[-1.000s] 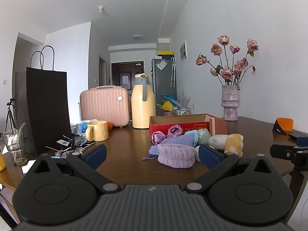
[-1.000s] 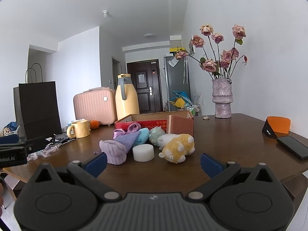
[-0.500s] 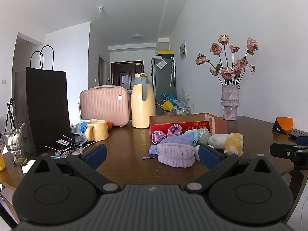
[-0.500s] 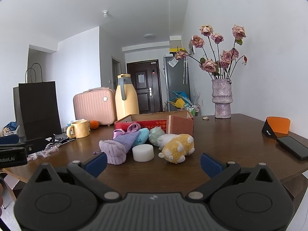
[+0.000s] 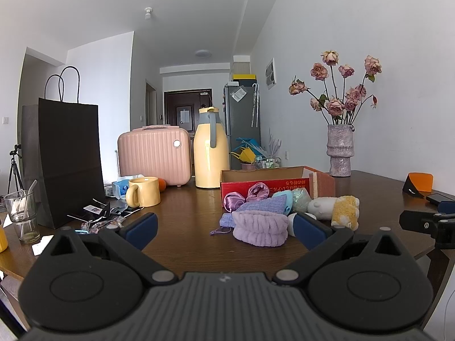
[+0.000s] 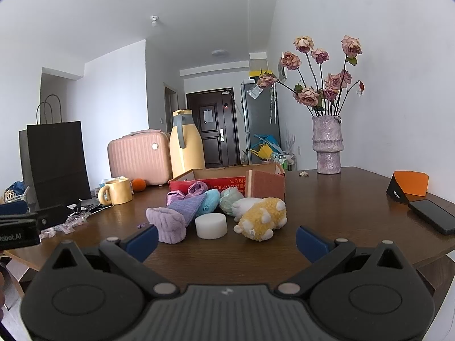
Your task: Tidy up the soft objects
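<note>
Both grippers level, low over the near edge of the dark wooden table (image 6: pixel 327 199). Left gripper (image 5: pixel 224 227) spread wide, nothing between its blue pads; right gripper (image 6: pixel 226 240) the same. At twelve o'clock sits the soft pile: lilac fluffy headband (image 5: pixel 260 227), white foam cylinder (image 6: pixel 211 225), yellow plush toy (image 6: pixel 263 217), touching the open red cardboard box (image 6: pixel 227 180). Bare wood stretches toward three o'clock.

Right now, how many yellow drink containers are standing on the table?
2. A yellow mug stands left of the cardboard box; a tall yellow jug stands behind the box, beside the pink case. Others may be hidden.
</note>
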Tool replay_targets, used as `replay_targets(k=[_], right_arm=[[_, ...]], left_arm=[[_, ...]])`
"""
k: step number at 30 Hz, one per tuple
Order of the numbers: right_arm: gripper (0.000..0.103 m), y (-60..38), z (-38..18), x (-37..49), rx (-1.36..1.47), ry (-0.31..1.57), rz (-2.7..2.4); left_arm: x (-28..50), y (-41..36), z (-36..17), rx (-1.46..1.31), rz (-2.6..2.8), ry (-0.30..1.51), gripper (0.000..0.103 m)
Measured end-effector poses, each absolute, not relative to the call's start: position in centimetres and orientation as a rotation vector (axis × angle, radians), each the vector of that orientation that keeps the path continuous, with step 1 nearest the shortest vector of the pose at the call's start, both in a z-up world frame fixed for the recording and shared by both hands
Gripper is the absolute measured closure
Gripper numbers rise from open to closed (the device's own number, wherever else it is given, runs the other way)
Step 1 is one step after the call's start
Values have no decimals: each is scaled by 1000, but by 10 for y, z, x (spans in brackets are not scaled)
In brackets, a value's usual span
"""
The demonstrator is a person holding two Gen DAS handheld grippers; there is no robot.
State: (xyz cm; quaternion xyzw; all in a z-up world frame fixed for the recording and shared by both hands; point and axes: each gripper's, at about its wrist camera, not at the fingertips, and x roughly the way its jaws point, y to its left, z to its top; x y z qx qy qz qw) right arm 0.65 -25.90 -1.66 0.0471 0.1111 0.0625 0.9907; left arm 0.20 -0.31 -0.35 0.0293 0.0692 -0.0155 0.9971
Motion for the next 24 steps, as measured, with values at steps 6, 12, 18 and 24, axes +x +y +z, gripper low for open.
replay_targets(k=[6, 12, 18, 24], right_arm=[[0, -259, -17, 7, 93, 221, 127], [0, -257, -18, 7, 88, 218, 128], [0, -256, -18, 6, 87, 214, 128], [0, -256, -17, 5, 87, 212, 128]], left_arm=[[2, -3, -3, 59, -31, 139, 0], [2, -3, -3, 59, -31, 138, 0], [2, -3, -3, 60, -32, 138, 0], [2, -3, -3, 59, -31, 137, 0]])
